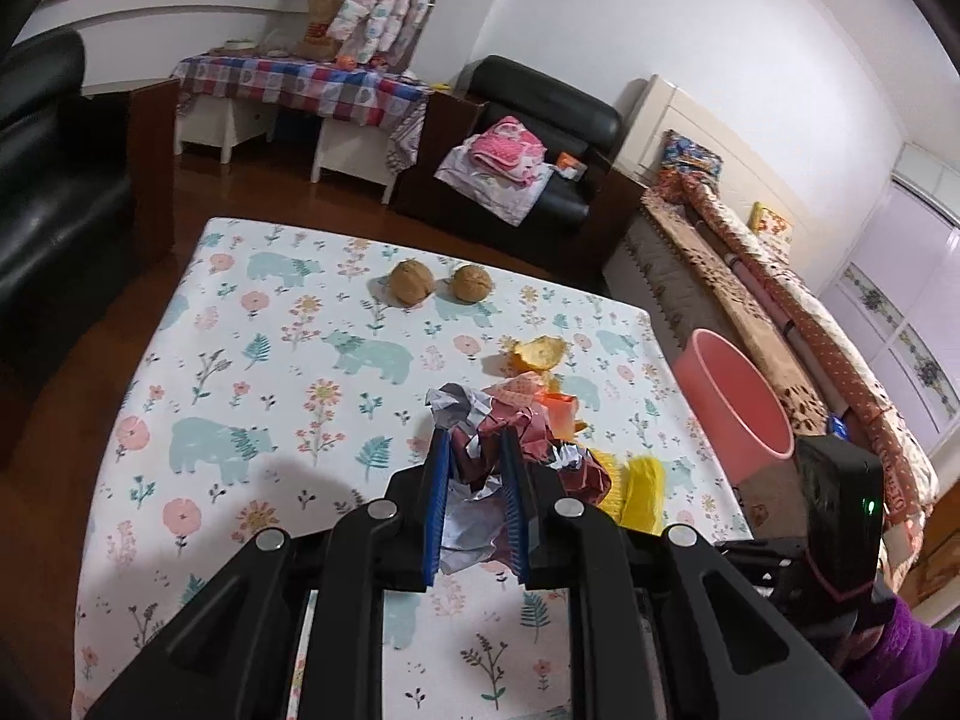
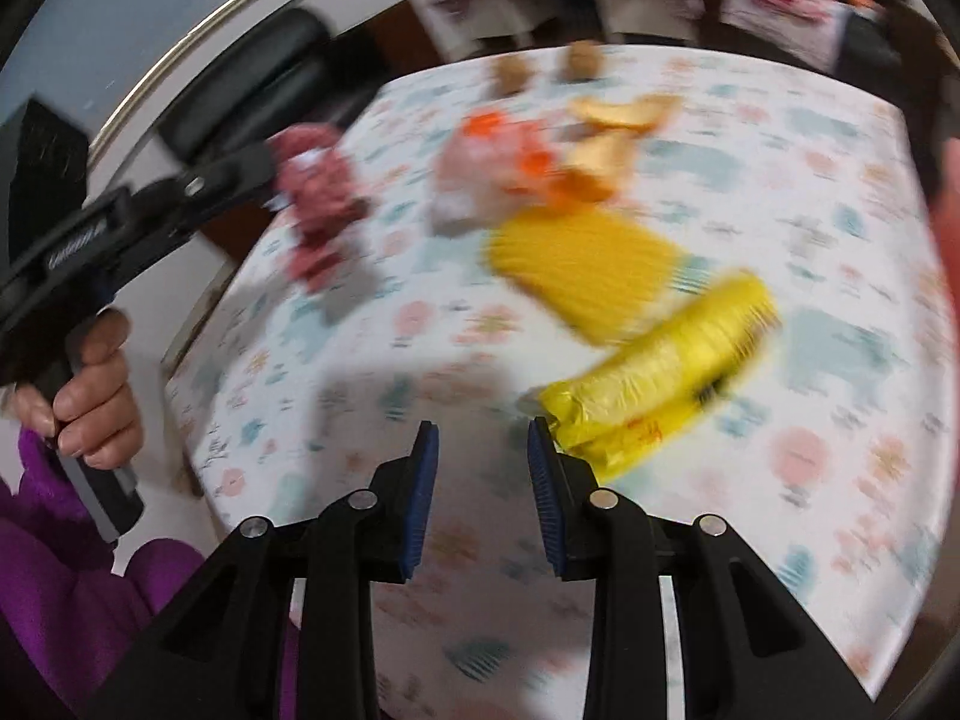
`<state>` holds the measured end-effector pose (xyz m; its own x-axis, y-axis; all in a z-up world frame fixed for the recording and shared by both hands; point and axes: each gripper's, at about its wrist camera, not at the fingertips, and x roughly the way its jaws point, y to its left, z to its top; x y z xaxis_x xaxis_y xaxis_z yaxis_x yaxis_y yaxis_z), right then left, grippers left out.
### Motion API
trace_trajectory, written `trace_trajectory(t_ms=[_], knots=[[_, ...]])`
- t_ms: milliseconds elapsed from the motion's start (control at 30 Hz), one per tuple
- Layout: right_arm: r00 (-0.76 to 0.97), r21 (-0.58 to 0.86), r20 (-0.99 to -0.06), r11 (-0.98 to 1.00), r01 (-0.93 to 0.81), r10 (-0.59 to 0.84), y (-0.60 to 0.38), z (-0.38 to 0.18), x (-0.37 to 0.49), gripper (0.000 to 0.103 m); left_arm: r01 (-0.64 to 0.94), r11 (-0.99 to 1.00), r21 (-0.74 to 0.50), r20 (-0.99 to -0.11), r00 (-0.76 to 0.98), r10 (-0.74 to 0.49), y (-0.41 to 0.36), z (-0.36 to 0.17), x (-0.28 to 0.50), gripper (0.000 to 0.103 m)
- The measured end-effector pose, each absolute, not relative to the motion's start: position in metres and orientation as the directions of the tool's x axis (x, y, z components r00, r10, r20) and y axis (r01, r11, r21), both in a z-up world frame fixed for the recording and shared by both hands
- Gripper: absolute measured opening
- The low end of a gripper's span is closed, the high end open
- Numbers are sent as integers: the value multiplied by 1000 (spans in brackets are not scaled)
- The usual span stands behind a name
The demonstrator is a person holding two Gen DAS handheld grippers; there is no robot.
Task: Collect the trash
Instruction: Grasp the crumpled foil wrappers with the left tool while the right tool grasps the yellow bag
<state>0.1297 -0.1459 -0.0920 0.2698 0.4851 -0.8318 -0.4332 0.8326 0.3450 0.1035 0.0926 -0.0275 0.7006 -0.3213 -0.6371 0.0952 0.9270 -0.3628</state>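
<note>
A crumpled red paper wad (image 1: pixel 480 450) is being squeezed by the left gripper (image 1: pixel 475 438). The right gripper (image 2: pixel 483 438) is being held apart, with a yellow wrapper (image 2: pixel 660 372) at its 1 o'clock.

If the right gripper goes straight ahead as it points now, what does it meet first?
Probably the tablecloth: the open right gripper aims at bare cloth. The yellow wrapper lies just right of that line; blur makes depth uncertain.
</note>
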Motion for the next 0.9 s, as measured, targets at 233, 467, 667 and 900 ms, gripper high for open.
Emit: trace_trajectory(t_ms=[233, 467, 667, 900], knots=[[375, 291, -838, 906, -306, 396, -188, -81, 118, 31, 137, 914, -383, -618, 697, -363, 88, -29, 107, 16], [486, 259, -785, 917, -304, 383, -203, -57, 123, 31, 121, 914, -387, -625, 695, -357, 87, -30, 108, 16], [456, 285, -801, 918, -278, 387, -205, -76, 141, 31, 110, 916, -385, -640, 683, -351, 83, -30, 111, 16], [451, 293, -803, 917, -271, 390, -203, -86, 154, 35, 100, 928, -360, -653, 683, -327, 74, -23, 112, 16]])
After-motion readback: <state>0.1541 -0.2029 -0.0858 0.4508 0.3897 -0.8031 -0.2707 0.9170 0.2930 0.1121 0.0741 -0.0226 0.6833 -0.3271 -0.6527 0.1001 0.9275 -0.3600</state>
